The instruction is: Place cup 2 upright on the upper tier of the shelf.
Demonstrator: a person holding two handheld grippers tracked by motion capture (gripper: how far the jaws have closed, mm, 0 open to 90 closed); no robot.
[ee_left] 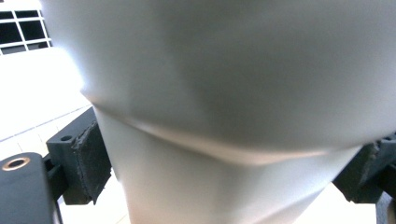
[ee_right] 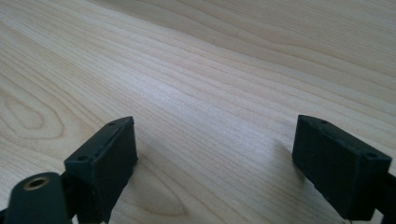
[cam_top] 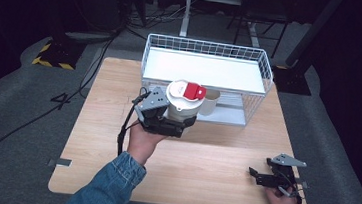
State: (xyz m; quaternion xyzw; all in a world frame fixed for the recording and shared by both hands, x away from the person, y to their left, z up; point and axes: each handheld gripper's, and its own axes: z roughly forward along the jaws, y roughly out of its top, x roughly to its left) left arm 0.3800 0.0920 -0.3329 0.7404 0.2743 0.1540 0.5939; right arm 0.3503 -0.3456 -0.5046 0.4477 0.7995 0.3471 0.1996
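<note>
Nearest the camera: the person's denim sleeve (cam_top: 105,185) comes in at the bottom edge of the high view, with the left hand (cam_top: 142,141) just above it.
Left gripper: the left gripper (cam_top: 175,119) is clamped on the lower body of a white container (cam_top: 183,105); in the left gripper view both black pads (ee_left: 91,161) press against its sides.
White container: upright, with a white lid and a red flip cap (cam_top: 194,90) on top, held above the wooden table (cam_top: 203,159) just in front of the wire basket (cam_top: 206,77).
Container close up: in the left gripper view its pale wall (ee_left: 224,93) rises between the jaws, wider above a ridge and narrower below.
Wire basket: white, at the far side of the table, with a white shelf (cam_top: 202,69) across its upper level.
Cup: a cream cup (cam_top: 210,102) stands on the basket's lower level, just beside the container and partly hidden behind it.
In the way: the basket's front edge and the cup lie directly beyond the held container.
Right gripper: the right gripper (cam_top: 257,175) rests low at the near right corner of the table, well apart from the container; its jaws stand parted with bare wood (ee_right: 210,116) between them, holding nothing.
Surroundings: grey carpet, cables (cam_top: 26,122) and a yellow-and-black striped block (cam_top: 53,54) on the floor to the left.
</note>
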